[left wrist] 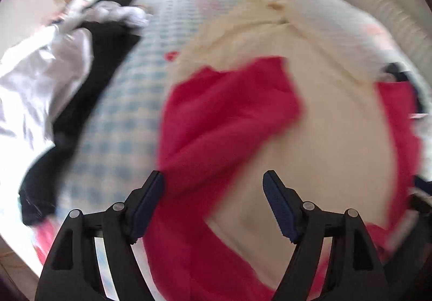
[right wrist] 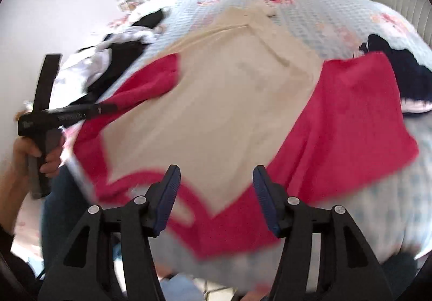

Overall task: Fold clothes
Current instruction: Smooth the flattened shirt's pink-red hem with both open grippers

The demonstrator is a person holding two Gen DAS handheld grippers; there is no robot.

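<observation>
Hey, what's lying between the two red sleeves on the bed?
The cream body of the garment spreads flat between the left red sleeve and the right red sleeve, clearest in the right wrist view.

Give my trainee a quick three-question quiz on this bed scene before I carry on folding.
1. True or false: the left gripper is clamped on the red and cream garment.
2. Which lies nearest the garment's right sleeve? A) dark navy clothing B) white and black clothing pile C) padded headboard
3. Fill in: the bedspread has a blue and white ____ pattern.

Key: 1 false, both the left and the right gripper are open and holding nothing. 2 A. 3 checked.
</observation>
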